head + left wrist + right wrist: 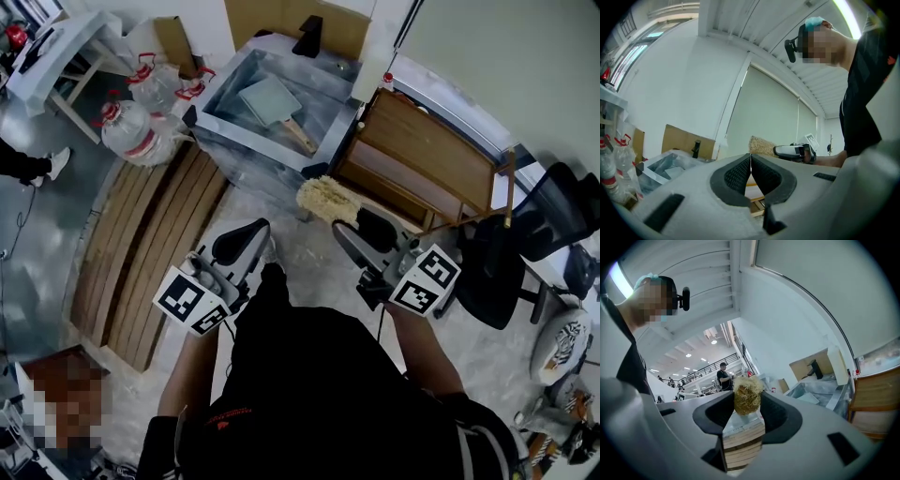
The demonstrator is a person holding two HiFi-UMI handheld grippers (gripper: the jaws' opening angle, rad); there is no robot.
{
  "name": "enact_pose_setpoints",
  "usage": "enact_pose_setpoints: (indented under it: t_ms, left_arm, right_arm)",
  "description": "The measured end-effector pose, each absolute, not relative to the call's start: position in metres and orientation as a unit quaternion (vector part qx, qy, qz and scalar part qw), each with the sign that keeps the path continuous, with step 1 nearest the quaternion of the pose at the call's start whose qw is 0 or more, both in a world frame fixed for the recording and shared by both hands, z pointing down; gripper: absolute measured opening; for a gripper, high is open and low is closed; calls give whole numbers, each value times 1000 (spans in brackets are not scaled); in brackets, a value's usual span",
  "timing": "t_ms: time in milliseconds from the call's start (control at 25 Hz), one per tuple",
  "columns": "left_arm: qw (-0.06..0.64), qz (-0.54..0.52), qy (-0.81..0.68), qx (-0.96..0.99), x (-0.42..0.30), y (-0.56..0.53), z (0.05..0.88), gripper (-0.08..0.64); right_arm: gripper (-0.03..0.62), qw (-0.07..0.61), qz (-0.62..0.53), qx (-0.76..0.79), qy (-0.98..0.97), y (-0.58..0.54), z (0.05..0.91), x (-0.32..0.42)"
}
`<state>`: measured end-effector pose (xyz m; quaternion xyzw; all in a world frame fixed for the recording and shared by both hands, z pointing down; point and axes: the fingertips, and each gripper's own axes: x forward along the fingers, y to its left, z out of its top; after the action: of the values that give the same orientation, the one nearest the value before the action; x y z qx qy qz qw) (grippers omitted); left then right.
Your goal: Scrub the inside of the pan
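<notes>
- Left gripper (750,165) points toward the sink (248,142), jaws pressed together, empty.
- Right gripper (748,404), aimed likewise, clamps a fibrous scrubber (747,392).
- Pan (269,100) lies inside the sink.

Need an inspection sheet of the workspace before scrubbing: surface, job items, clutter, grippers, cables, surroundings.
Surface: sink with a shiny basin; floor around it pale and bare in front of the person.
Job's things: pan with a wooden handle lies in the sink; scrubber is held clear of it.
Clutter: water jugs left of the sink; wooden slats on the floor.
Grippers: left gripper jaws together, empty; right gripper jaws shut on the scrubber.
Cables: thin lead on the floor, far left.
Surroundings: wooden rack right of the sink; office chair beyond it.
</notes>
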<state>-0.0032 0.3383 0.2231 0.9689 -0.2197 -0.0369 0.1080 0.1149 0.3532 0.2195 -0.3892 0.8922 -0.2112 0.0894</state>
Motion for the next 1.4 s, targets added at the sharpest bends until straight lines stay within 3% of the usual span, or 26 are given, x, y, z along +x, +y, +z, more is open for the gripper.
enact_pose_setpoints:
  t_ms: [720,1400]
  left_arm:
    - [169,3,-207,964,-68,63,251,21]
    - [190,14,-214,958,-55,-27,279,21]
  right_arm:
    - [179,51,-263,-408,873,84,256,61]
    - [179,-26,-273,-418,866,-10,293,82]
